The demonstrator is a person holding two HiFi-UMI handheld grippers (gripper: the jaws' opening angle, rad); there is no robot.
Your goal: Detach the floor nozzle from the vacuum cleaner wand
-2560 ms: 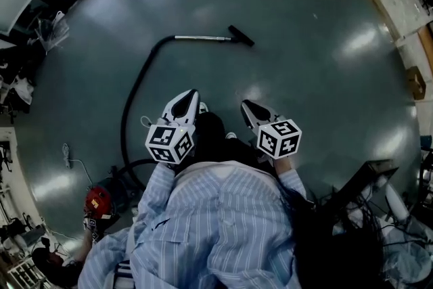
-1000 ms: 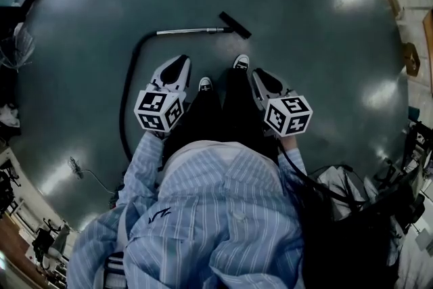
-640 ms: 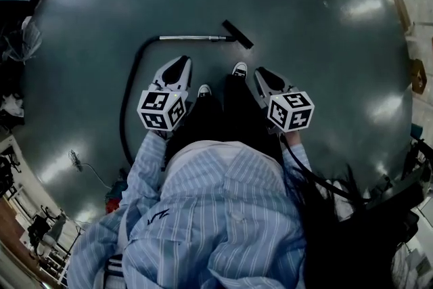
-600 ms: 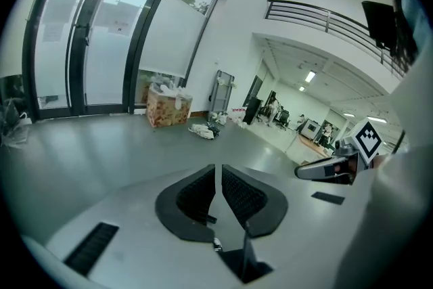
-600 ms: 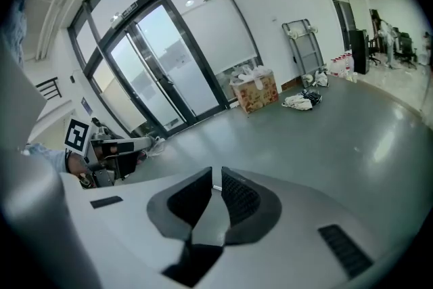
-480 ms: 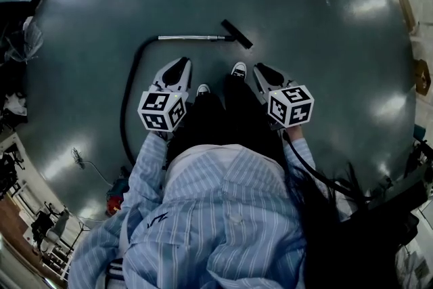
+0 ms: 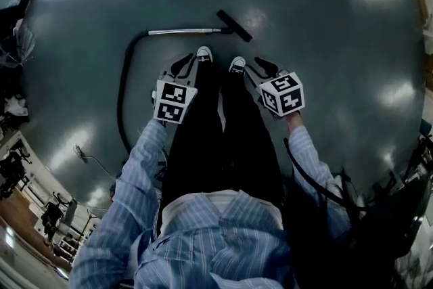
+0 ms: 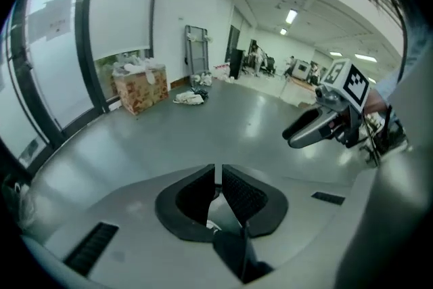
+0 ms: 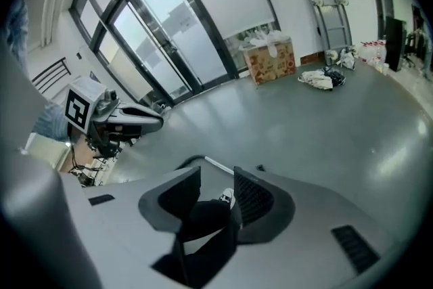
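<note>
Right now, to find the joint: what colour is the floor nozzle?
Black. The floor nozzle shows best in the head view.

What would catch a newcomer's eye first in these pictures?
Black-and-white marker cubes top the left claw and right claw, which flank the person's black trousers. The left is shut and empty, and the right is opening with nothing between its jaws. Ahead of the shoes, on the grey floor, lies the metal wand with its black floor nozzle attached and a black hose curving off leftward.
</note>
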